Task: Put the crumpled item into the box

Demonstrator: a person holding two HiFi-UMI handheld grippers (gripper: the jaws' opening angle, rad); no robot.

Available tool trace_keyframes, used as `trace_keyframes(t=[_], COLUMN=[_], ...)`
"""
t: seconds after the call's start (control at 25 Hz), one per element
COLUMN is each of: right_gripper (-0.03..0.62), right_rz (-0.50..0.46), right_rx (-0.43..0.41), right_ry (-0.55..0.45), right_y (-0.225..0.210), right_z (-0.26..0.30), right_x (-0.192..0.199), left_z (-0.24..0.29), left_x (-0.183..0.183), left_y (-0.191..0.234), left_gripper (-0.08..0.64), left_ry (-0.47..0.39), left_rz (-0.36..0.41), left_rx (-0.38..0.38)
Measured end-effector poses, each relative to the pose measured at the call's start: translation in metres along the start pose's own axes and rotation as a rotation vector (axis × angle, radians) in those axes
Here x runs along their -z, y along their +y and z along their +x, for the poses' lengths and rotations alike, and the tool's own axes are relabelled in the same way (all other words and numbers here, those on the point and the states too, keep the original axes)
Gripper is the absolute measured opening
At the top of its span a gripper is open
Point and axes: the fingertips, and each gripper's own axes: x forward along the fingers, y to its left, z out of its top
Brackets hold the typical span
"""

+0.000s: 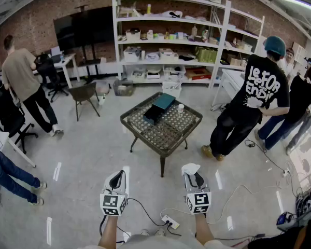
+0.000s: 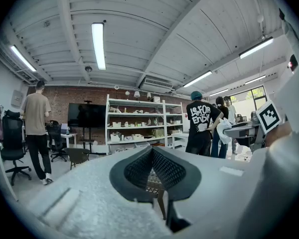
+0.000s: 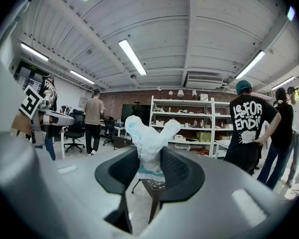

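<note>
Status: pickup is done, drop-off is not. Right gripper [image 1: 193, 174] has its jaws pinching the crumpled item [image 1: 190, 168], a white wad with some blue print. In the right gripper view the crumpled item [image 3: 148, 143] sits squarely between the black pads and sticks up above them in two lobes, so the grip looks secure. Left gripper [image 1: 117, 178] is empty; in its own view the left gripper [image 2: 152, 153] shows jaws pressed together at the tips, with nothing between them. Both grippers are held level, side by side at the near edge of the scene, well apart from the target. The box [image 1: 154, 113], teal and dark, sits toward the far side of the lattice-top table [image 1: 168, 131] in the middle of the floor, with a small white cup [image 1: 181, 108] just to its right. It looks open with the lid propped, but it's too small in the head view to be sure. What's left: walk the item across the floor to the table, get it over the box, then spread the jaws and let it drop in. A person in a black printed shirt [image 1: 251, 105] stands right of the table; the near side looks unobstructed.
</note>
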Motion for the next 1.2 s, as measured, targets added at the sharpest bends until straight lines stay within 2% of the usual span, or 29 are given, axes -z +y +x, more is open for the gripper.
trace_keyframes(t=[0.44, 0.88, 1.2], right_gripper=[0.129, 0.129, 0.129], right_rz=[0.024, 0.007, 0.007], right_rx=[-0.032, -0.072, -0.09], right_ry=[-0.008, 0.003, 0.022], right_y=[-0.009, -0.013, -0.011], right_z=[-0.001, 0.003, 0.032], right_x=[0.003, 0.015, 0.017], left_z=[0.003, 0.011, 0.028], left_x=[-0.002, 0.01, 0.016], left_y=[-0.019, -0.037, -0.019], left_gripper=[0.005, 0.005, 0.005], left_ry=[0.005, 0.011, 0.029], left_rz=[0.007, -0.003, -0.013], left_rx=[-0.006, -0.013, -0.03])
